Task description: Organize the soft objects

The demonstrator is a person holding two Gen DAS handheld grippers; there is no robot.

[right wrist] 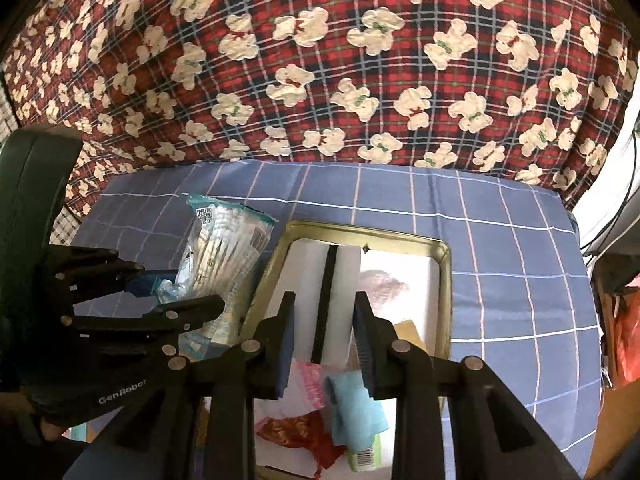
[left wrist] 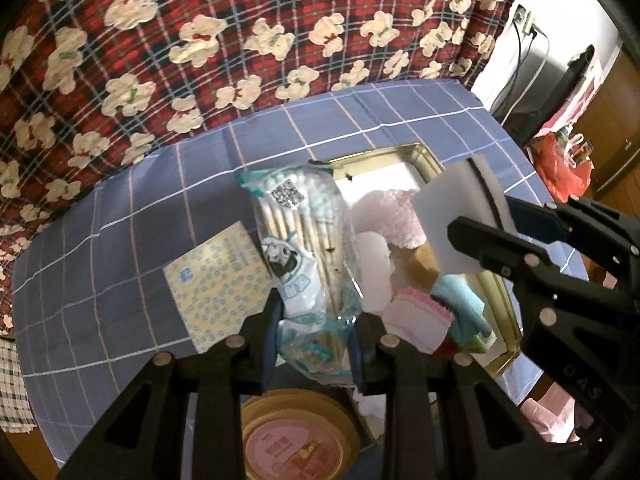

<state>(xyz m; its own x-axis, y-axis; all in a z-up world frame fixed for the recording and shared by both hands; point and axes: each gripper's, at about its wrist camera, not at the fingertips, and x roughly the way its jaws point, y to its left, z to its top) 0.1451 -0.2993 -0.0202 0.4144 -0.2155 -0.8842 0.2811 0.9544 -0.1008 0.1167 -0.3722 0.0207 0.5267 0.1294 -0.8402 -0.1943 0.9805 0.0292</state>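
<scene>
My left gripper [left wrist: 314, 346] is shut on a clear bag of cotton swabs [left wrist: 304, 248], held above the blue checked cloth just left of the gold tray [left wrist: 424, 158]; the bag shows in the right wrist view [right wrist: 224, 256] too. My right gripper [right wrist: 326, 346] is shut on a white sponge with a black layer [right wrist: 326, 292], held over the tray [right wrist: 440, 264]; the sponge also shows in the left wrist view [left wrist: 452, 216]. In the tray lie a pink fluffy cloth [left wrist: 394, 216], a light blue cloth [right wrist: 354, 410], a pink-edged pad [left wrist: 416, 322] and a red wrapper [right wrist: 304, 432].
A yellow patterned packet [left wrist: 216, 284] lies on the blue checked cloth [left wrist: 120, 240] left of the bag. A round tub with a pink lid [left wrist: 296, 440] sits under my left gripper. A red plaid bear-print blanket [right wrist: 320, 60] rises behind. A red bag [left wrist: 564, 168] sits at the right.
</scene>
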